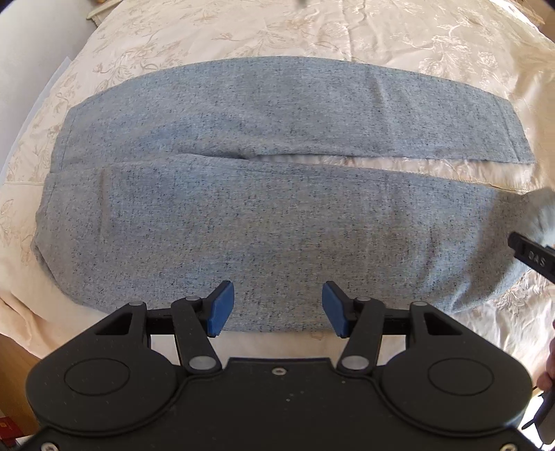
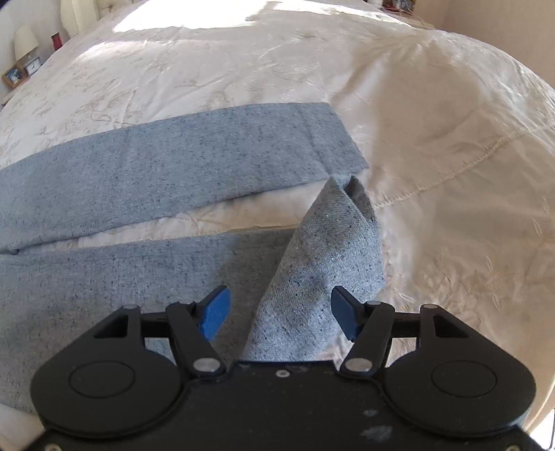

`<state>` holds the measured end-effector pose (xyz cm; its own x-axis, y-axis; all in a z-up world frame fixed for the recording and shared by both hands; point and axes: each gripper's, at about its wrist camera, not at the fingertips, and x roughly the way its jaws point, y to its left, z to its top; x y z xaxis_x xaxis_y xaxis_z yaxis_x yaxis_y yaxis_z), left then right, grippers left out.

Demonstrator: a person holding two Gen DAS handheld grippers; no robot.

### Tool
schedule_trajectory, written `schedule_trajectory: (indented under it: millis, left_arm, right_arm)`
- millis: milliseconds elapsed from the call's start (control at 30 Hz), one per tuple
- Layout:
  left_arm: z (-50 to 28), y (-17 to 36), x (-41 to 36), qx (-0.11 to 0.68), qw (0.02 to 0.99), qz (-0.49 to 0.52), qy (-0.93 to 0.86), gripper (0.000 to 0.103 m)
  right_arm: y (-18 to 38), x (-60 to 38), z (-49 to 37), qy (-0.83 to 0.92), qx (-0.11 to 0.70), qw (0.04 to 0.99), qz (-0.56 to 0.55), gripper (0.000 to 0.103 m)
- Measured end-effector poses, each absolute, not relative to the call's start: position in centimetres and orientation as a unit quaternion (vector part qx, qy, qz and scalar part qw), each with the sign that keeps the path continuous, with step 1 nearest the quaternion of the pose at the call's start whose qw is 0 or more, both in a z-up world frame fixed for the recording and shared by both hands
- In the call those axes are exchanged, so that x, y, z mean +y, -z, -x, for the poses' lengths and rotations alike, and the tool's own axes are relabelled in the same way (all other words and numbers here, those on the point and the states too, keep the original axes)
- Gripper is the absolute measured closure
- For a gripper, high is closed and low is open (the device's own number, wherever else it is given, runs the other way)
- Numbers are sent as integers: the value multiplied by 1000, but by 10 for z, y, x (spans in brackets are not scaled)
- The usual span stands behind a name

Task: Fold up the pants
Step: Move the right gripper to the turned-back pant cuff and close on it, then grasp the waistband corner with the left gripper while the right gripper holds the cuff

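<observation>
Grey-blue pants [image 1: 263, 215] are lying on a cream bedspread [image 1: 312, 31]; left gripper [image 1: 277, 307] is hovering agape, right gripper [image 2: 281, 314] gaping, holding nothing; its finger [image 1: 530, 258] reads "DAS".

I see the pants [image 1: 263, 215] as a matt, flecked blue-grey woven cloth, slightly coarse, with a stitched hem at 3 o'clock in my left view. In my right view the near leg's end [image 2: 333, 249] stands up at 12 o'clock from my right gripper [image 2: 281, 317], showing a finer twill weave. The bedspread [image 1: 242, 31] under it is cream cloth with a soft satin sheen and raised floral embroidery. My left gripper [image 1: 277, 308] is matt black plastic with dull silver metal pivot pins; its pads [image 1: 220, 308] look like ribbed blue rubbery plastic. The right body carries pale dusty specks.
</observation>
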<state>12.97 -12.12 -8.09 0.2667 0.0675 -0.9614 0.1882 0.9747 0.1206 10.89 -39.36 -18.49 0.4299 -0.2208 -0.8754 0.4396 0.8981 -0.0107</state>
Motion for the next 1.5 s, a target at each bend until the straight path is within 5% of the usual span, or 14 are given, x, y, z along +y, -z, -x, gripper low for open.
schedule_trajectory:
  millis: [333, 633, 667, 733, 767, 1133, 1500]
  left_arm:
    - [-122, 82, -126, 603, 789, -111, 37, 43]
    - [-121, 84, -121, 595, 796, -112, 23, 43]
    - [-121, 84, -121, 594, 796, -111, 22, 43]
    - [-120, 84, -119, 594, 797, -105, 21, 43]
    - [-120, 85, -118, 594, 798, -102, 22, 43]
    - [-106, 96, -94, 585, 803, -109, 28, 42]
    - [-131, 100, 40, 541, 825, -71, -144, 42]
  right_arm:
    - [202, -462, -53, 266, 467, 786, -305, 36]
    - [227, -462, -106, 247, 505, 776, -288, 37]
    - [225, -459, -110, 244, 511, 776, -277, 40]
    - [218, -456, -114, 227, 529, 773, -267, 94]
    - [213, -455, -112, 226, 530, 773, -266, 96]
    - [202, -471, -61, 266, 553, 744, -265, 97]
    - [201, -453, -60, 316, 558, 733, -226, 98]
